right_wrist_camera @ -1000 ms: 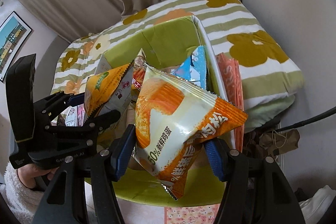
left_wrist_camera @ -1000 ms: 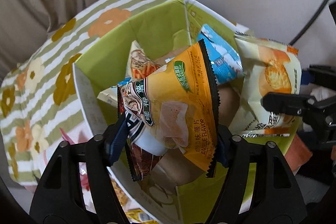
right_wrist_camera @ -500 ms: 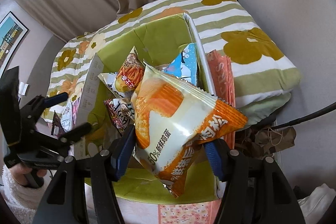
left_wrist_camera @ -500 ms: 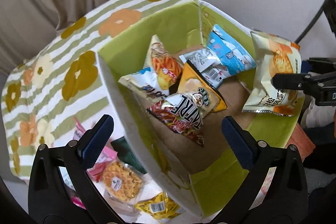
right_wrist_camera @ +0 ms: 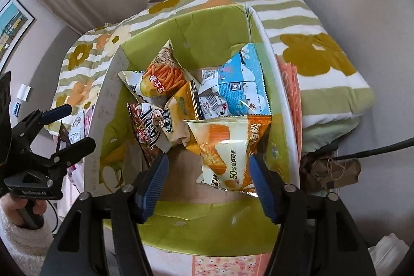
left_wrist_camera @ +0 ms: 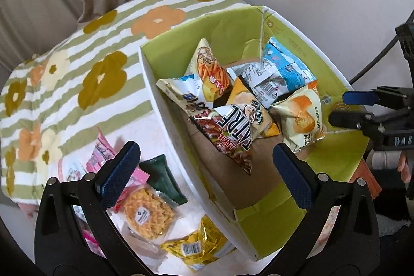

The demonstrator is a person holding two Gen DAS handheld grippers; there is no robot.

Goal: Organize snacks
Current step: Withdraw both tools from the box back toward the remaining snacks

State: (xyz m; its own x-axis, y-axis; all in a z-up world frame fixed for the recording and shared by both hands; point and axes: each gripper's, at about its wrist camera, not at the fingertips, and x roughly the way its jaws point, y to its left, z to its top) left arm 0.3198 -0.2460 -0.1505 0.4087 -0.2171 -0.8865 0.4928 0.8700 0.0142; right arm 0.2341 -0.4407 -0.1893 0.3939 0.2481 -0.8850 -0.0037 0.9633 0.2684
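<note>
At lower left, loose snacks like the waffle packet [left_wrist_camera: 146, 215] lie outside the green box [left_wrist_camera: 333, 74]; the left gripper [left_wrist_camera: 207, 172] gapes empty above them. The right gripper [right_wrist_camera: 207, 172] is opening around the orange egg-cake packet [right_wrist_camera: 227, 146], which could snag its right pad and lift out.

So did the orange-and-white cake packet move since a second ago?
Yes. The cake packet has dropped from the opening right gripper onto the other snacks inside the green box.
</note>
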